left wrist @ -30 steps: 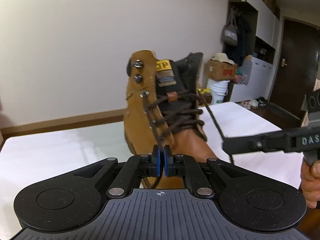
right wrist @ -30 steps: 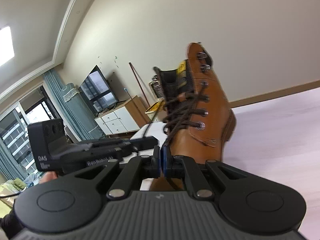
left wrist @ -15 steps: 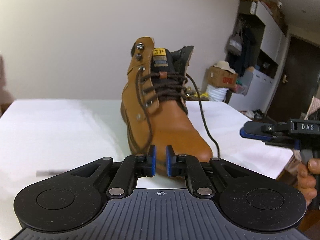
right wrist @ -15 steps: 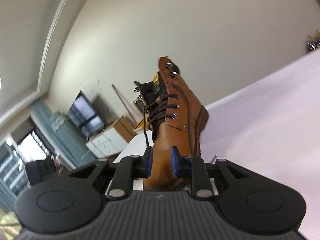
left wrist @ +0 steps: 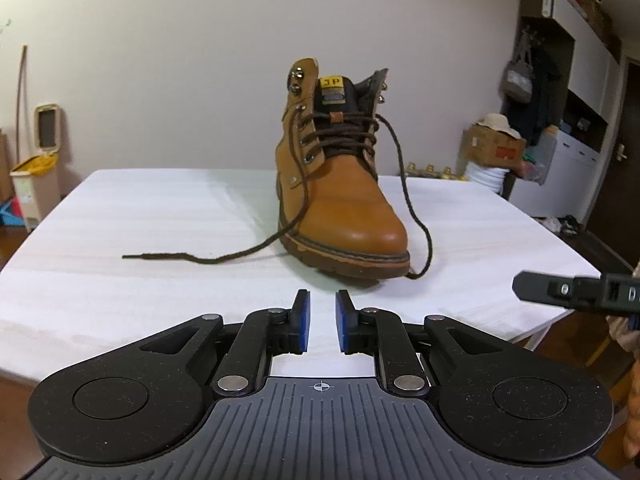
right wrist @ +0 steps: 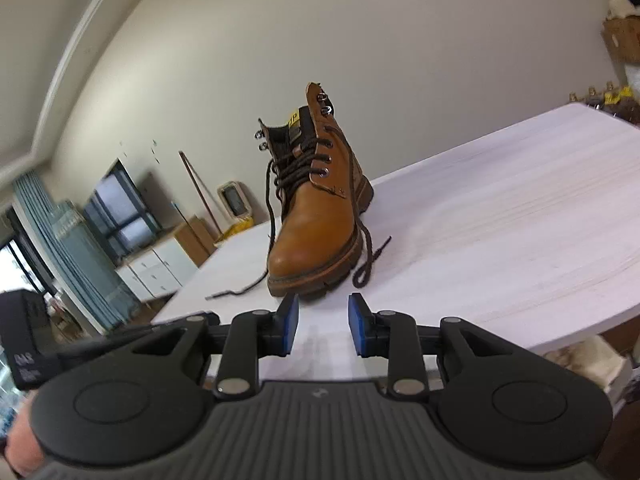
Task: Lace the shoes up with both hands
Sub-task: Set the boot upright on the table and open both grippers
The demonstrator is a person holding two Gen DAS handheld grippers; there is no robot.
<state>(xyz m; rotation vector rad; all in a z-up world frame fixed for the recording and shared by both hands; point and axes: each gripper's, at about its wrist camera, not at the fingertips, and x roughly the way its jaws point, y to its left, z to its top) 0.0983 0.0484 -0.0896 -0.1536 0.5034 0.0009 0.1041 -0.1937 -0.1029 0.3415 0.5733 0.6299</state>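
Both laces loose, both grippers empty in front of the boot

My left gripper (left wrist: 322, 320) and right gripper (right wrist: 323, 326), jaws just opened on nothing, sit short of the tan work boot (left wrist: 340, 184) upright on the white table (left wrist: 160, 216). I'd pinch each lace near its tip. Left view shows the long lace end (left wrist: 160, 256); right view shows the kinked one (right wrist: 368, 256).

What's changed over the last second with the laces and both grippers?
Both grippers let go: the left gripper and right gripper were shut on the lace ends, have just been opening, and pulled back from the boot. Nothing is between the jaws. The laces now lie slack on the table. The boot stays upright, top hooks unlaced.
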